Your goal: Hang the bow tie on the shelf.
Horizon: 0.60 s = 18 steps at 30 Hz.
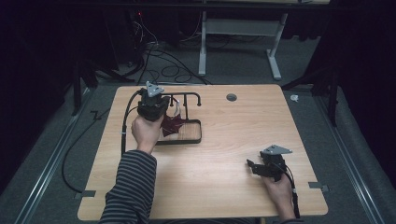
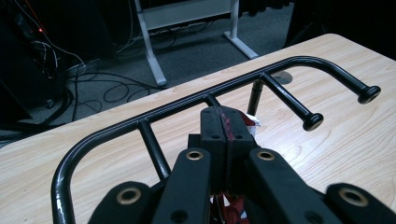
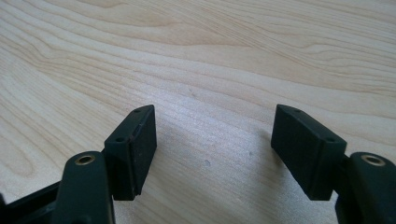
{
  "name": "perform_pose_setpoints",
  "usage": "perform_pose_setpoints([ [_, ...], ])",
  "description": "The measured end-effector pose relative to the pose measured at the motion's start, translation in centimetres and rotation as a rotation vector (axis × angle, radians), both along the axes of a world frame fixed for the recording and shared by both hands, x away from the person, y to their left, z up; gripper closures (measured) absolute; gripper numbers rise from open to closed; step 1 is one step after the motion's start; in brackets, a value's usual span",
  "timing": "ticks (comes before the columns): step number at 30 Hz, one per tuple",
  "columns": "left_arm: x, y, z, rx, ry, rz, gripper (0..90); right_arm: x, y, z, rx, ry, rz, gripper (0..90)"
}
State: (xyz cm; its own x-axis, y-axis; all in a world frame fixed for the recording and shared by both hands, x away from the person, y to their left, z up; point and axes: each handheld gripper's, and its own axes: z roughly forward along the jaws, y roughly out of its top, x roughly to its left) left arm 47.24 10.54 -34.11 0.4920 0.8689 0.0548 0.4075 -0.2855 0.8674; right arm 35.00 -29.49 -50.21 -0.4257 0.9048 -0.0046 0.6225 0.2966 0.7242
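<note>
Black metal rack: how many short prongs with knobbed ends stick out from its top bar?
2 clearly knobbed: the far-end prong and the middle prong of the black metal rack. More may hide behind the left gripper.

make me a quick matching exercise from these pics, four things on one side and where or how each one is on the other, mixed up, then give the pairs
Things:
1. left tongs
2. right tongs
3. dark red cloth
4. black rack

Descriptions:
A. open above bare wood
B. stands on the table's far left part
C. shut on a thin red edge
D. hangs by the rack, held from above

Pairs: 1-C, 2-A, 3-D, 4-B
</note>
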Motion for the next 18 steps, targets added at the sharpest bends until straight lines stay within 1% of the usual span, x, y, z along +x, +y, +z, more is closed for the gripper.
perform_pose_setpoints([
  [4,-0.02,-0.11,-0.07,0.020,-0.002,0.001,88.9,0.00,0.00,0.00,0.000,0.000,0.000,32.6],
  [9,0.08,-0.12,-0.17,0.012,0.008,0.000,87.4,0.00,0.00,0.00,0.000,0.000,0.000,32.6],
  [15,0.09,0.03,-0.18,0.017,0.016,-0.004,86.4,0.00,0.00,0.00,0.000,0.000,0.000,32.6],
  [18,0.04,0.22,-0.16,0.007,0.022,-0.007,85.3,0.00,0.00,0.00,0.000,0.000,0.000,32.6],
])
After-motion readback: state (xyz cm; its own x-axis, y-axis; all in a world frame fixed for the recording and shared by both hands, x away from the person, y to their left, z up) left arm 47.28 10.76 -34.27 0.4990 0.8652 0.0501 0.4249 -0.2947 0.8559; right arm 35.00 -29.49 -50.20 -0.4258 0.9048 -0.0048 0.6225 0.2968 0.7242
